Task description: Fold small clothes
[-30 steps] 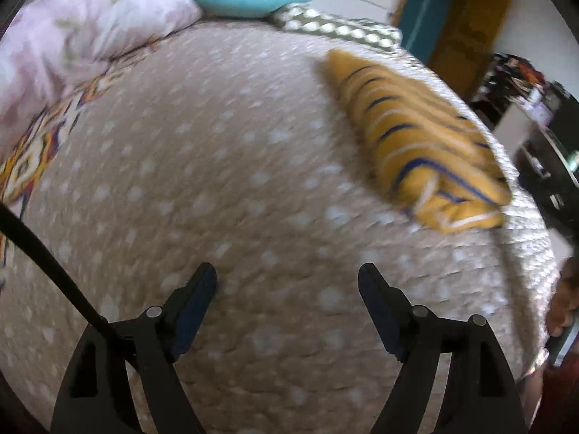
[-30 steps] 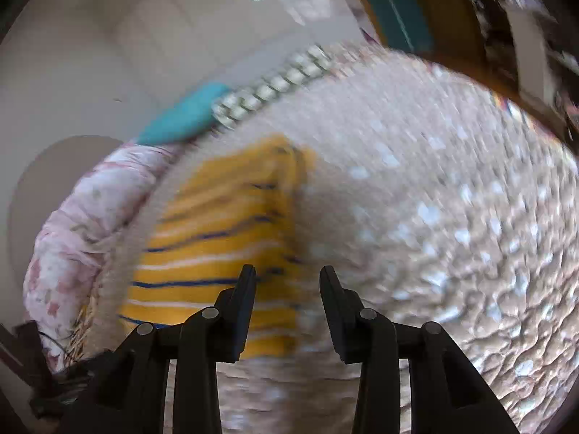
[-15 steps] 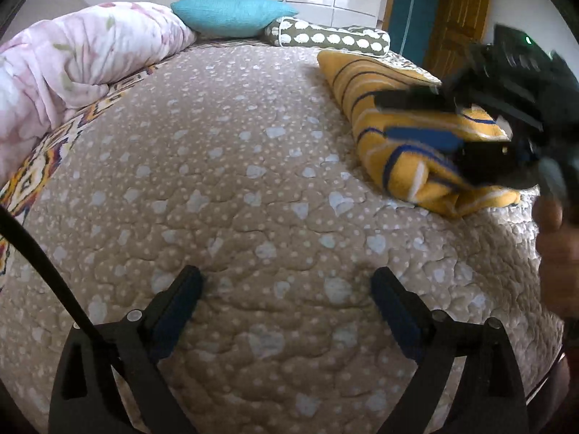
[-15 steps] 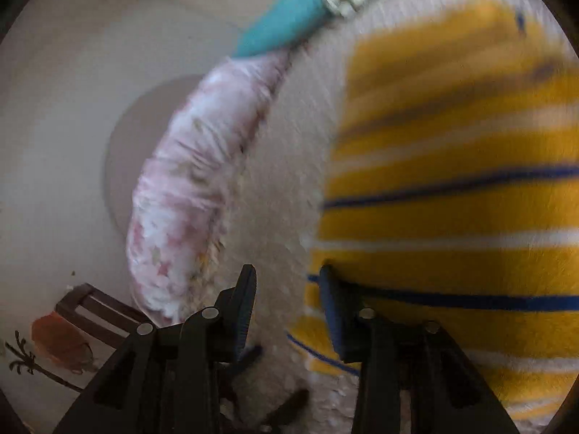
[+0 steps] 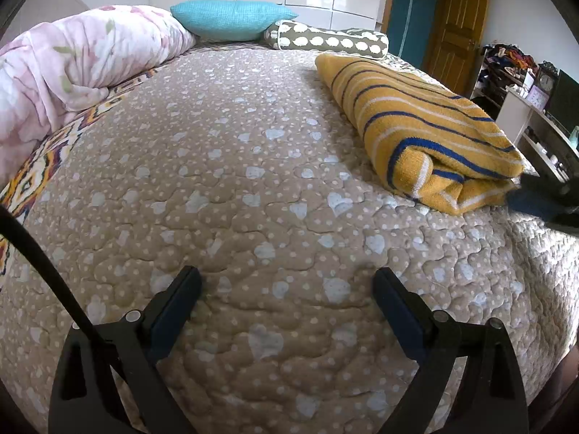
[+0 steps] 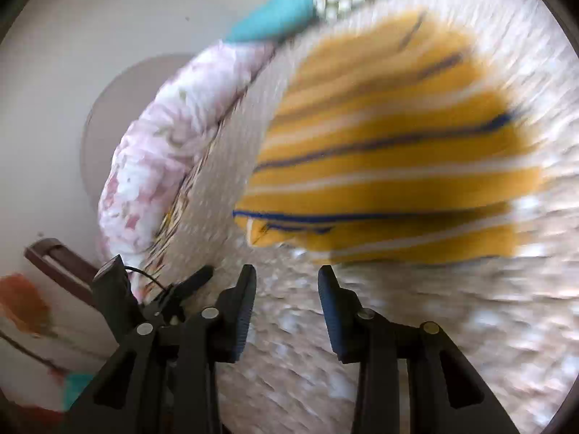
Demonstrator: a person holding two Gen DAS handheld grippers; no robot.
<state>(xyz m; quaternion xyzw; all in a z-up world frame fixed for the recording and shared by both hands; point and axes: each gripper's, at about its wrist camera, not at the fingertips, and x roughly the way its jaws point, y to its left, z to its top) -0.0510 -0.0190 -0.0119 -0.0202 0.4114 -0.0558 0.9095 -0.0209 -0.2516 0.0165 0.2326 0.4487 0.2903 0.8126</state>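
Your left gripper point(image 5: 286, 289) hangs wide open over the quilt point(image 5: 253, 181), holding nothing. Your right gripper point(image 6: 287, 282) stands parted and empty, seemingly just short of the folded yellow striped cloth point(image 6: 391, 181), which lies far right.

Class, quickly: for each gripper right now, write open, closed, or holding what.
Left gripper: open, nothing between its fingers, just widened.
Right gripper: open, just widened slightly, empty, short of the yellow striped cloth.
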